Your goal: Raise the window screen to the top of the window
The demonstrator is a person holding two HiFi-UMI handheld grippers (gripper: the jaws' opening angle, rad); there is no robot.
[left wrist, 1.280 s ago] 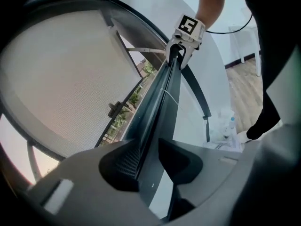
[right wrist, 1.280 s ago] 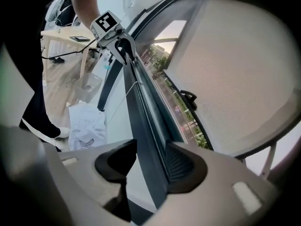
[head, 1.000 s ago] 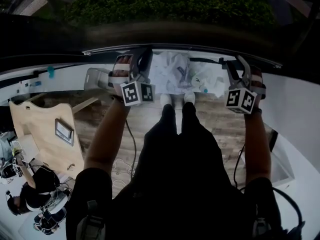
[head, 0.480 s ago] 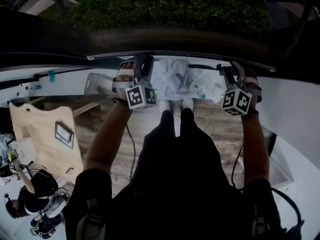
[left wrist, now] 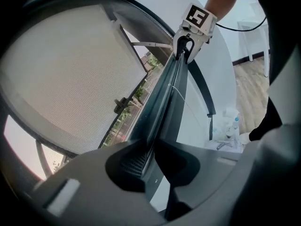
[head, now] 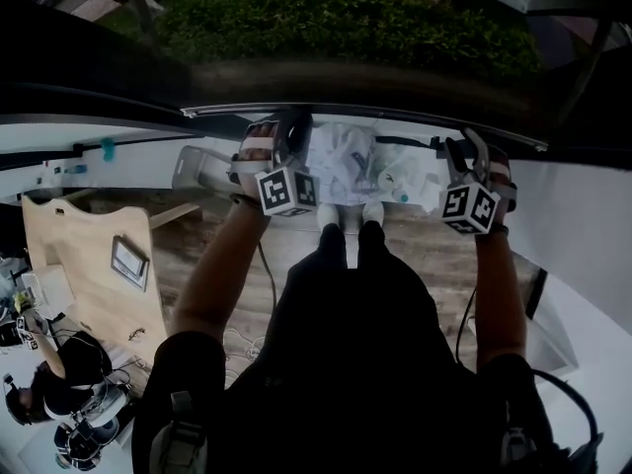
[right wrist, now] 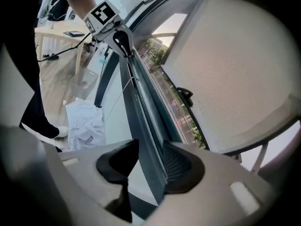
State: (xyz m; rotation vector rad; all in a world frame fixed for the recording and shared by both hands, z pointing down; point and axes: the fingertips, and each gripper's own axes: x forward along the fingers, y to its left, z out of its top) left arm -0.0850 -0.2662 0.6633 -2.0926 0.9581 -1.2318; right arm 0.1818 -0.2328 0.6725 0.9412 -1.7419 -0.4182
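The window screen's dark bottom bar (head: 375, 113) runs across the window, with pale mesh (left wrist: 70, 79) above it. My left gripper (head: 281, 134) grips the bar's left part. In the left gripper view the bar (left wrist: 167, 93) passes between its pads, and my left gripper (left wrist: 150, 161) is shut on it, its jaws having just been closing. My right gripper (head: 462, 154) holds the bar's right part. In the right gripper view my right gripper (right wrist: 150, 166) has also just been closing and is shut around the bar (right wrist: 141, 102). Each gripper sees the other at the bar's far end.
A crumpled white cloth (head: 355, 156) with small bottles lies on the wooden floor under the window. A clear plastic container (head: 197, 166) stands to the left. A wooden board (head: 89, 255) and a seated person (head: 59, 373) are at lower left. A hedge (head: 346, 18) is outside.
Both grippers stay at the bar in nearly the same places. The left gripper's marker cube has rolled slightly, and the head view has shifted a little.
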